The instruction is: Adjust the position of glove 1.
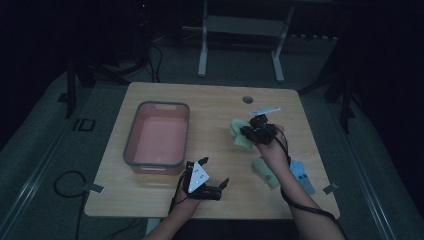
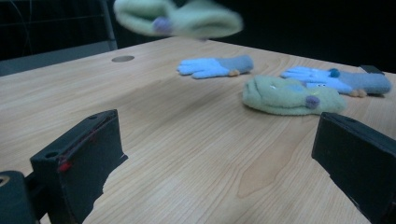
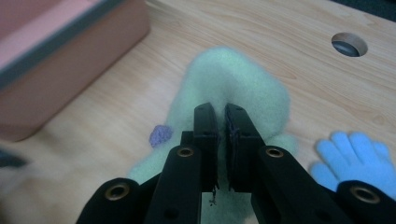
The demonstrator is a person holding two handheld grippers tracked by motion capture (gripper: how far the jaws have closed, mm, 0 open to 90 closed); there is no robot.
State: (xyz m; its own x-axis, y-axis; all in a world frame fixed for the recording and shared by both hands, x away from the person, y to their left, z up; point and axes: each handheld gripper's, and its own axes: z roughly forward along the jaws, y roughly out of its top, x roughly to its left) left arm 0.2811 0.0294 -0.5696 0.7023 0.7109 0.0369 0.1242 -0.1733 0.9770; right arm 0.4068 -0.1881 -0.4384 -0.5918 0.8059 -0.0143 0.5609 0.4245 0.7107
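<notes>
Currently, high view: right gripper point(image 1: 250, 131) clamped on green mitten point(image 1: 240, 134), lifted above table point(image 1: 220, 100) at about 2 o'clock from pink bin point(image 1: 156, 137). Left gripper point(image 1: 214, 176) idle at 6 o'clock edge, jaws spread, holding nothing. Second green mitten point(image 1: 266, 172) and blue glove point(image 1: 302, 176) flat at 4 o'clock, under right forearm.

Left gripper view: held mitten point(image 2: 180, 18) hanging at 12 o'clock, blurred; second green mitten point(image 2: 292, 95) and two blue gloves point(image 2: 215, 66) point(image 2: 338, 80) lying past open jaws.

Right gripper view: jaws nearly shut, pinching thin fold of mitten point(image 3: 233, 88); bin wall point(image 3: 60, 74) at 10 o'clock, blue glove point(image 3: 357, 151) at 4 o'clock, cable hole point(image 3: 349, 44) at 1 o'clock.

Risk, judged: shallow pinch on soft knit, likely slip on fast swing; dangling cuff could snag bin rim. Path to bin otherwise free.
</notes>
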